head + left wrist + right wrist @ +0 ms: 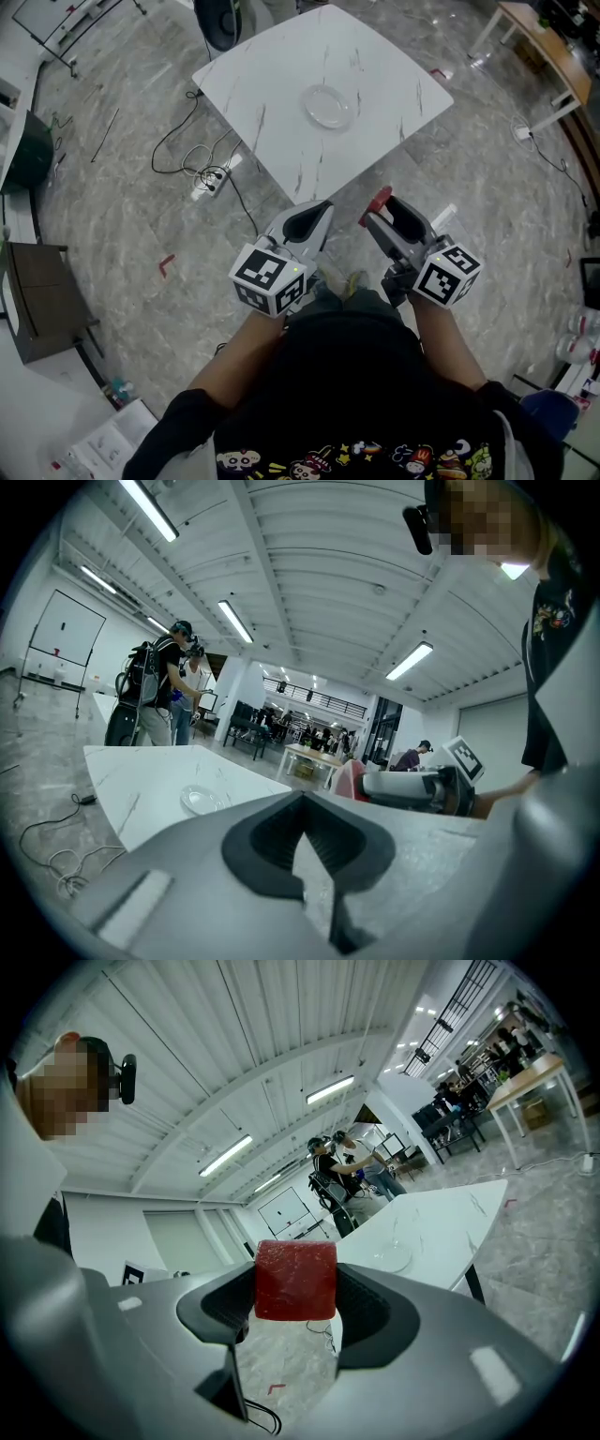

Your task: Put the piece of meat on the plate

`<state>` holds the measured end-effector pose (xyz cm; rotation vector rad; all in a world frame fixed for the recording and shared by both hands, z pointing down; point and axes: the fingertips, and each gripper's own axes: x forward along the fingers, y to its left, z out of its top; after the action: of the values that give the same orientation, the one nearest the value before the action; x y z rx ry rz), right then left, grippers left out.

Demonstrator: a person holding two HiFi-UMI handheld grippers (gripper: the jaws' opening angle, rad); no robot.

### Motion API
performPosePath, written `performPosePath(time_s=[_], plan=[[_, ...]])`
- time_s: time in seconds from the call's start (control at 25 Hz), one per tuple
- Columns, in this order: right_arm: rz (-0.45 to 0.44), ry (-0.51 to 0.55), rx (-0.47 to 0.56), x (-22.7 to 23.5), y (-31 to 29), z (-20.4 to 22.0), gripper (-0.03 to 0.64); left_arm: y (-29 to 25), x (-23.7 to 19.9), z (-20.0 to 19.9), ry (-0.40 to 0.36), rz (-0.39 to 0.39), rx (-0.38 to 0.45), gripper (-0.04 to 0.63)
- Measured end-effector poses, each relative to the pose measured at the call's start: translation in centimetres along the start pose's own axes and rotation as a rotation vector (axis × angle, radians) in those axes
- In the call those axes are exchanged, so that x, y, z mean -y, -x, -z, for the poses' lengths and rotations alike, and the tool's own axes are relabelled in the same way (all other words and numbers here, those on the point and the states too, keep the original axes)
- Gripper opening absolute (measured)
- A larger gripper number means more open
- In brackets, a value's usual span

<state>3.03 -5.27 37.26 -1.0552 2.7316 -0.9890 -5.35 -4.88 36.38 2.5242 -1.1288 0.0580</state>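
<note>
A red block of meat sits clamped between the jaws of my right gripper; in the head view that meat shows at the tip of the right gripper, held off the table near its front edge. A clear glass plate lies empty in the middle of the white marble table, seen too as the plate and the plate. My left gripper is shut with nothing in it, its jaws pressed together.
Cables and a power strip lie on the grey floor left of the table. A wooden table stands at the far right. Dark furniture sits at the left. People stand beyond the white table.
</note>
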Motion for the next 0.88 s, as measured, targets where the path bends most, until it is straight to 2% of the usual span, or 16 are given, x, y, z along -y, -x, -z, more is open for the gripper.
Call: performPosePath(time_s=[0.28,0.88], plan=[[-0.009,0.008,0.005,-0.8,-1.7,-0.5,0.287,0.5,-1.2,-1.0,-0.012,0.003,0.005,0.0],[-0.011,-0.013,-0.002,1.2,-3.2,-0.6,0.287,-1.3,-2.6,-0.9,-0.014,0.004,-0.016,0.0]])
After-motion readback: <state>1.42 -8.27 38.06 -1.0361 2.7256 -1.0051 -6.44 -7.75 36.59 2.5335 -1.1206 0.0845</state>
